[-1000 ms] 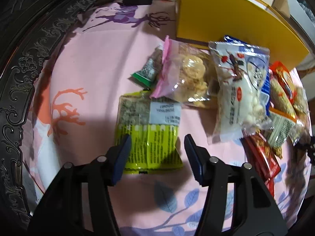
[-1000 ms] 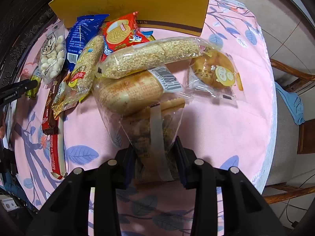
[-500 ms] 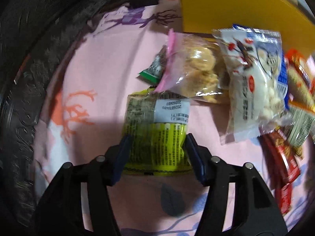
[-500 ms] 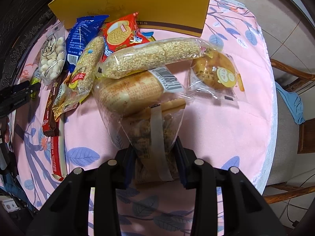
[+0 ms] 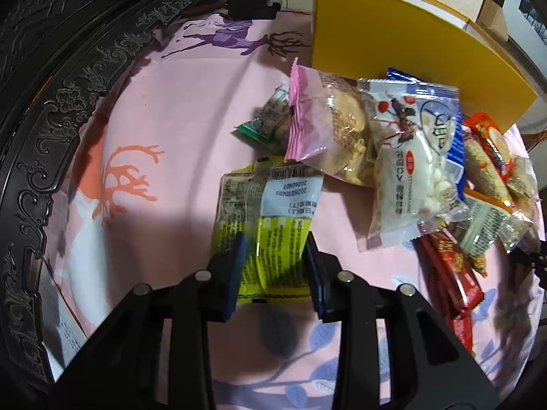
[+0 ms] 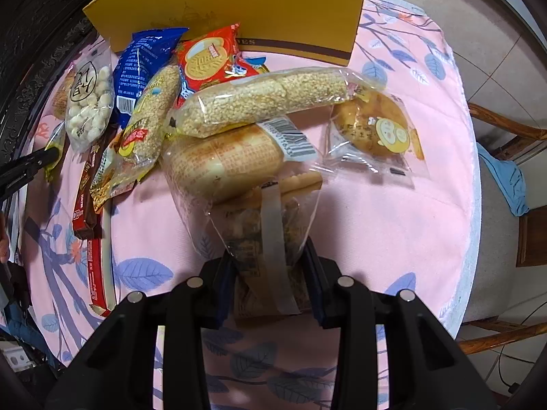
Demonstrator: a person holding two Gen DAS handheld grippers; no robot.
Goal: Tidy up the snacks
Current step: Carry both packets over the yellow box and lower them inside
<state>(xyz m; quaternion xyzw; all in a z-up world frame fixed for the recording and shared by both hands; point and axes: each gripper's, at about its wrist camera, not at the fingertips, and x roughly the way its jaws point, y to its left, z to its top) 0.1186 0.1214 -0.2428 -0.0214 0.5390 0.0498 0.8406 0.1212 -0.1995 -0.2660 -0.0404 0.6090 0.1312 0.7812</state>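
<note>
Left tool [image 5: 275, 266]: jaws closing on yellow packet [image 5: 266, 218], flat on pink surface [image 5: 177, 109]. Right tool [image 6: 270, 273]: clamped on clear snack bag [image 6: 265, 225], beside bread roll [image 6: 222, 164], before yellow box [image 6: 259, 3].

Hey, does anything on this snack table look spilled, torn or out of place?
Nothing looks spilled or torn. The snacks lie in a loose heap: the long sesame stick pack lies slanted across the bread roll pack, and the pink-edged biscuit bag overlaps its neighbours.
</note>
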